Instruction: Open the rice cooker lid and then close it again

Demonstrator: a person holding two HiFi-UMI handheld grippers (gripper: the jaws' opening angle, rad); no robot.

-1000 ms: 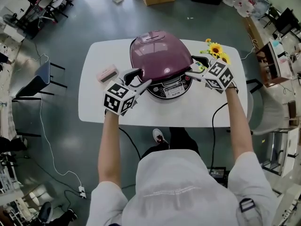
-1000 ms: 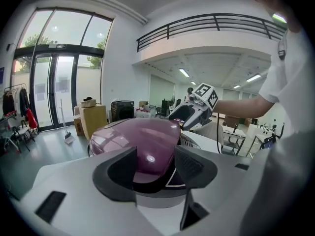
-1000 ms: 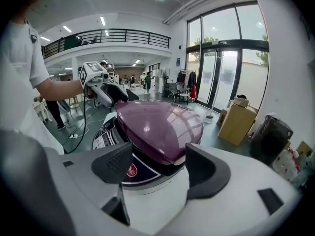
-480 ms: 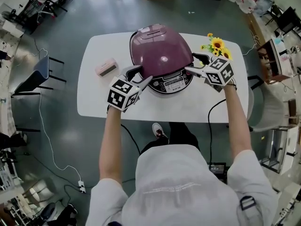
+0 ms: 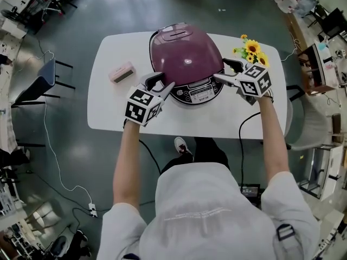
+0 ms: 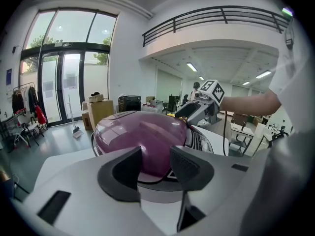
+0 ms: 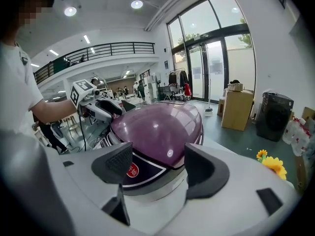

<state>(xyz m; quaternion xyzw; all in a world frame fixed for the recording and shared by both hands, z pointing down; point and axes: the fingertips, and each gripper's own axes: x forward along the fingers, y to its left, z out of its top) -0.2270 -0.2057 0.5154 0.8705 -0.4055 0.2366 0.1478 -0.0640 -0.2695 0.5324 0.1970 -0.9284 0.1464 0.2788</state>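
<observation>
left gripper [image 5: 162, 81]: jaws apart, closing, gripping nothing, at lid [image 5: 184, 56] edge | right gripper [image 5: 223, 69]: released, empty | rice cooker [image 5: 198, 93]: lid down, worktop [image 5: 108, 112] far edge

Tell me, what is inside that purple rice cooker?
The inside cannot be seen: the purple lid covers the rice cooker. Only the lid and the front control panel show.

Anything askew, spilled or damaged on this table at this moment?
Nothing stands out. The rice cooker stands upright on the white table with its purple lid down. The pink box lies flat to its left and the sunflowers to its right. No spill or damage shows.
</observation>
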